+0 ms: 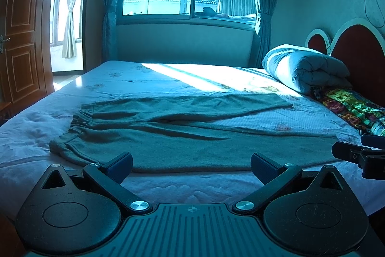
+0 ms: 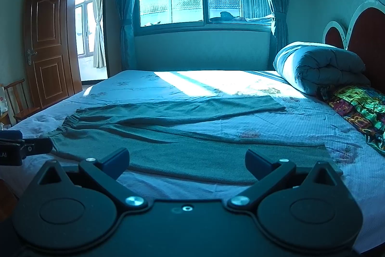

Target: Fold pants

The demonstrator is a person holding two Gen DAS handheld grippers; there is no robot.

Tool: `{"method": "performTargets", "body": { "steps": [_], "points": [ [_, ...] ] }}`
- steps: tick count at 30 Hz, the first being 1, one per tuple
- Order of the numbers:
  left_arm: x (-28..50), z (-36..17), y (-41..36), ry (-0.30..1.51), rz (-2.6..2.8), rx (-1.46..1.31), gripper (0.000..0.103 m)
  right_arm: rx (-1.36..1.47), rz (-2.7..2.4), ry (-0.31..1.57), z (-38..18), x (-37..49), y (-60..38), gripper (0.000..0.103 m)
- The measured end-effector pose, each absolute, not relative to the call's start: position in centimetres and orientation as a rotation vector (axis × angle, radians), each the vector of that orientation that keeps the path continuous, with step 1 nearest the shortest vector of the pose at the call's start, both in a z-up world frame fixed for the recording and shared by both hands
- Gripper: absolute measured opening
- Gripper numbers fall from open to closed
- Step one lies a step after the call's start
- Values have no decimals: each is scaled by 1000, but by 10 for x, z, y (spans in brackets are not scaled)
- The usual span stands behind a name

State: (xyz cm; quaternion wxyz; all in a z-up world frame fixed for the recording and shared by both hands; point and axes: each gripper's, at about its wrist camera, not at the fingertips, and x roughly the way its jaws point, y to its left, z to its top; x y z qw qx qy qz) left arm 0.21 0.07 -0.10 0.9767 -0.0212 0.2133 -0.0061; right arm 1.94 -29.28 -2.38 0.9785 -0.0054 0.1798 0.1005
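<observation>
Your left hand-held gripper point(image 1: 191, 166) and right hand-held gripper point(image 2: 187, 161) both gape wide, empty, at the near edge of the pants point(image 1: 182, 134) spread flat on the bed point(image 1: 168, 187).

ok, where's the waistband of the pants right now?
In both views, the waistband sits left on the bed, legs running right toward the rolled quilt.

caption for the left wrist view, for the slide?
Open left claw poised at the near edge of green pants spread flat on the bed, waistband at left; right claw alongside.
</observation>
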Motion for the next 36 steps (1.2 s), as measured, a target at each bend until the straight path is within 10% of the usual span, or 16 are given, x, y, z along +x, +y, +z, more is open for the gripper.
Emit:
{"method": "performTargets", "body": {
  "steps": [36],
  "points": [
    [5, -3, -1, 438, -20, -31, 103, -7, 203, 366, -25, 20, -293, 97]
  ]
}}
